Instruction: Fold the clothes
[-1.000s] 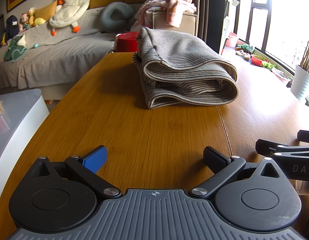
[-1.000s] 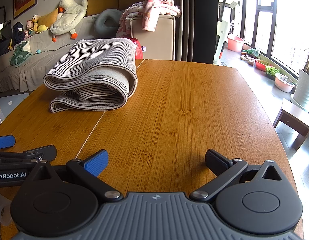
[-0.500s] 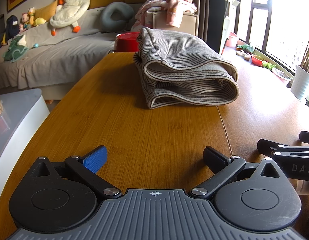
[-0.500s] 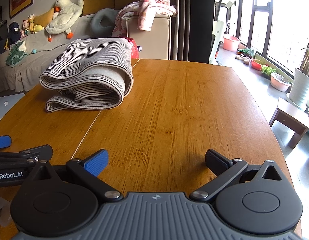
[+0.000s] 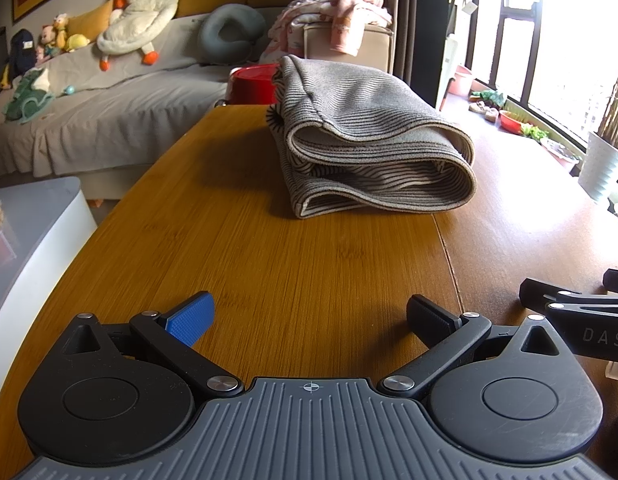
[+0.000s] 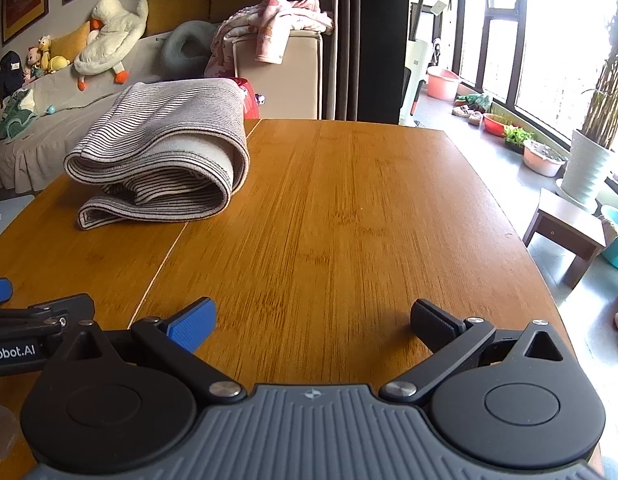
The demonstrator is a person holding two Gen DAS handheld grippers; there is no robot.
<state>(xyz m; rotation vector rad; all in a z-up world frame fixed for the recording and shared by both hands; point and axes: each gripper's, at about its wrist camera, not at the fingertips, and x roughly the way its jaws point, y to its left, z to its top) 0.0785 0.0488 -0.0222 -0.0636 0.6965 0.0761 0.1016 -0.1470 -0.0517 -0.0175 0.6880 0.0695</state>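
Wooden table [image 5: 309,264], living room: folded striped garment [image 5: 373,152], soft, floppy; best pinched at hem corners. Left gripper [image 5: 309,316], right gripper [image 6: 313,316] spread wide, empty.

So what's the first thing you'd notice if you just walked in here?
The striped grey cloth, folded in a chunky bundle on the far part of the wooden table. Next, the left claw and right claw, both wide open and empty, low over the near edge. Behind, a white plush duck lies on the sofa.
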